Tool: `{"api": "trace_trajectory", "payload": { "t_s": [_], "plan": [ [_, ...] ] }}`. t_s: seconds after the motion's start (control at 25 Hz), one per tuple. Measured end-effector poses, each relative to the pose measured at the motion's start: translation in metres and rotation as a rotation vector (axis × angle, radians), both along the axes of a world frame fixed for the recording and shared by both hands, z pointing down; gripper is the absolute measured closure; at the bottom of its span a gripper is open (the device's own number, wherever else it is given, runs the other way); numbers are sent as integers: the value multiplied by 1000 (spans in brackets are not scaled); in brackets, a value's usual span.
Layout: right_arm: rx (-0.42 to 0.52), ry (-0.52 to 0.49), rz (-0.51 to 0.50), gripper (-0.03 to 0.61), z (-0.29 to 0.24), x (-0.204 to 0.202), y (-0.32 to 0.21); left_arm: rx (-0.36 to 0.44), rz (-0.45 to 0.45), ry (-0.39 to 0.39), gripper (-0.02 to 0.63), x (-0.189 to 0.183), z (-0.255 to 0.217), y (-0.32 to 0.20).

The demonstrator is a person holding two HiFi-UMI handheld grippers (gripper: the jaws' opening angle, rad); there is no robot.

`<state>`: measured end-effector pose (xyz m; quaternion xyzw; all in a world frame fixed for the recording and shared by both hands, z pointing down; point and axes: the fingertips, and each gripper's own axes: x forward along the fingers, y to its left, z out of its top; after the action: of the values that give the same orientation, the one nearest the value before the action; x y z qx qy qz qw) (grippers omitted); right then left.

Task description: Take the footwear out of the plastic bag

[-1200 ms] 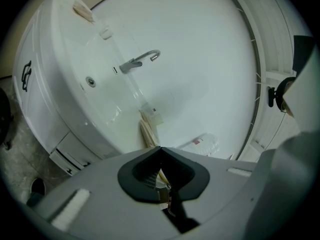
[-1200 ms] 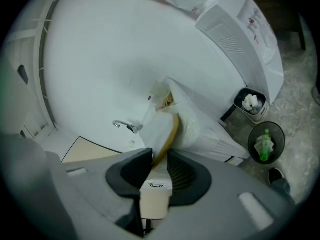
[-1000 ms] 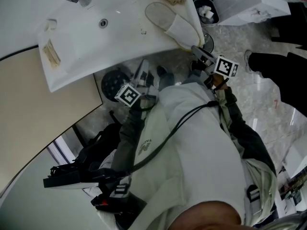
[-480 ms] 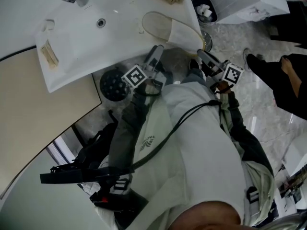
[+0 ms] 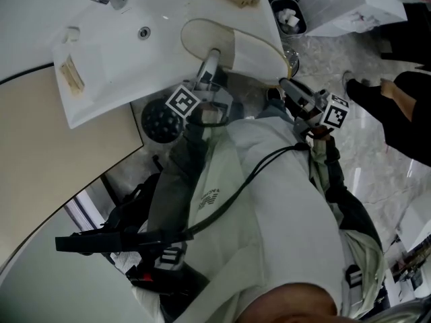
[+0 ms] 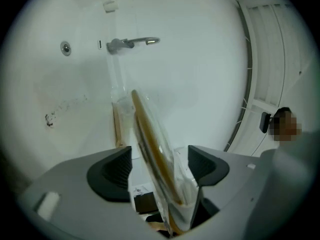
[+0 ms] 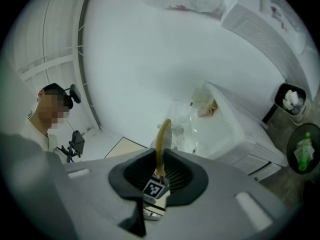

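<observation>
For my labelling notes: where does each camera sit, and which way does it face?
Head view: on the person's head, looking steeply down at the washbasin; chest, left gripper and right gripper show.
Left gripper view: rides the left gripper, faces the faucet; its fingers, just opened, stand apart around the bagged slipper.
Right gripper view: rides the right gripper, faces the washbasin's side; its fingers, just closed further, pinch the slipper's edge.
Shared: all show the slipper.

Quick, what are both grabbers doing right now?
Left gripper: open, jaws just opening, bagged slipper between them.
Right gripper: shut on the bagged slipper, jaws just tightened.
</observation>
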<state>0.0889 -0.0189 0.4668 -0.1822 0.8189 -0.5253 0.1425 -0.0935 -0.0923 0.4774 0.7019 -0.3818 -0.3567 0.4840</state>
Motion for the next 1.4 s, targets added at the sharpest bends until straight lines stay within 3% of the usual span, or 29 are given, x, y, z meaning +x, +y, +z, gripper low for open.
{"api": "trace_trajectory", "payload": {
  "t_s": [0.08, 0.12, 0.28, 0.4, 0.48, 0.84, 0.92, 1.16, 1.4],
  "plan": [
    [17, 16, -32, 522, -5, -4, 6, 27, -37, -7, 394, -9, -14, -5],
    [31, 22, -36, 522, -8, -6, 7, 43, -47, -6, 415, -12, -21, -6],
    [127, 61, -1, 517, -19, -7, 2, 78, -97, 29, 437, -21, -39, 0],
    [140, 50, 13, 514, -25, -8, -1, 86, -147, 75, 456, -31, -49, 7],
    [139, 69, 20, 514, -27, -8, -3, 96, -156, 63, 457, -35, -55, 12],
    [202, 347, 92, 514, -11, -6, -28, 155, -190, 26, 482, -34, -79, 18],
    [216, 310, 94, 512, -18, -9, -28, 162, -202, 35, 483, -38, -82, 18],
    [245, 54, 15, 511, -57, -11, -19, 190, -206, 101, 476, -47, -90, 20],
    [240, 131, -26, 528, -51, -15, -23, 192, -217, 82, 468, -50, -90, 23]
  ]
}}
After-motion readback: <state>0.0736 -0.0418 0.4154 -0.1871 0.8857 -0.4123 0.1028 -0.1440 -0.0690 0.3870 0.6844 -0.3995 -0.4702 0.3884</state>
